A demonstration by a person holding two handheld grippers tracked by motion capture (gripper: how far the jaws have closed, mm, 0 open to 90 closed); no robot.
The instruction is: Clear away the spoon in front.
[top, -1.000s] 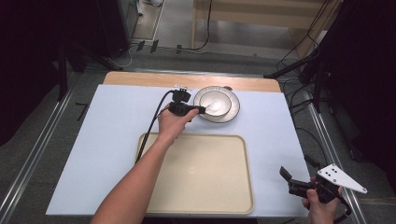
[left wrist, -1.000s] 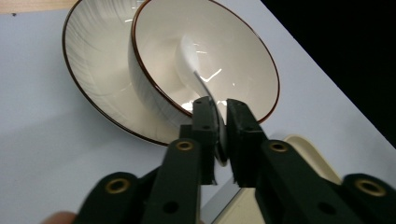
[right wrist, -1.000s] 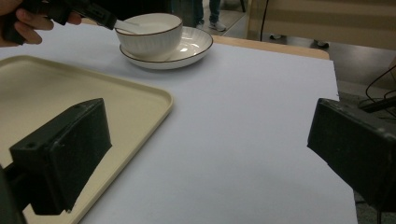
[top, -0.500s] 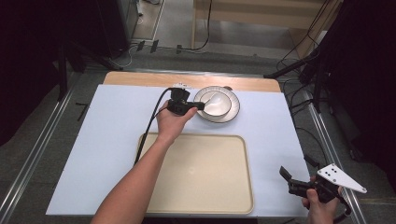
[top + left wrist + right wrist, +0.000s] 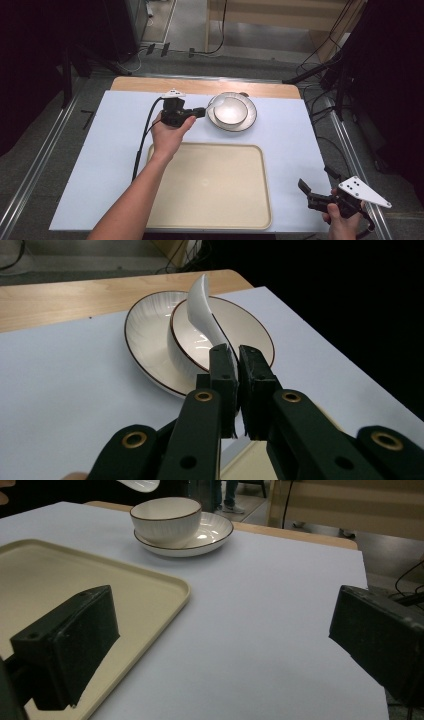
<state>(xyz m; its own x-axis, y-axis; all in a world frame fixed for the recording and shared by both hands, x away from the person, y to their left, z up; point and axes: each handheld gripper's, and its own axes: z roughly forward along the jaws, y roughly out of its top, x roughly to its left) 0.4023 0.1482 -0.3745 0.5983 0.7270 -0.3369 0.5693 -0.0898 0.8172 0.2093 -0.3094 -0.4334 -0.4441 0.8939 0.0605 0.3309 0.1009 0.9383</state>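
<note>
- While clamped narrowly on white ceramic spoon (image 5: 206, 315) handle, left tongs (image 5: 235, 371) holding it tilted above bowl (image 5: 229, 110) on plate (image 5: 248, 119), far worktop (image 5: 100, 150) side.
- Risk: glazed handle pivoting or slipping, chipping bowl rim.
- Right tongs (image 5: 320, 196) spread wide, empty, beside tray (image 5: 210, 220).

The setting is a laboratory-type recording station rather than a home or kitchen. The wooden table (image 5: 200, 86) carries a pale blue cover sheet (image 5: 100, 150) and stands between metal floor rails (image 5: 30, 185), with black cables (image 5: 320, 65) trailing over the grey floor (image 5: 190, 20) and dark equipment stands (image 5: 75, 60) around it. Ahead of the right gripper's jaws, beyond the table's far edge, a wooden bench panel (image 5: 345, 505) and further cabling are visible.
</note>
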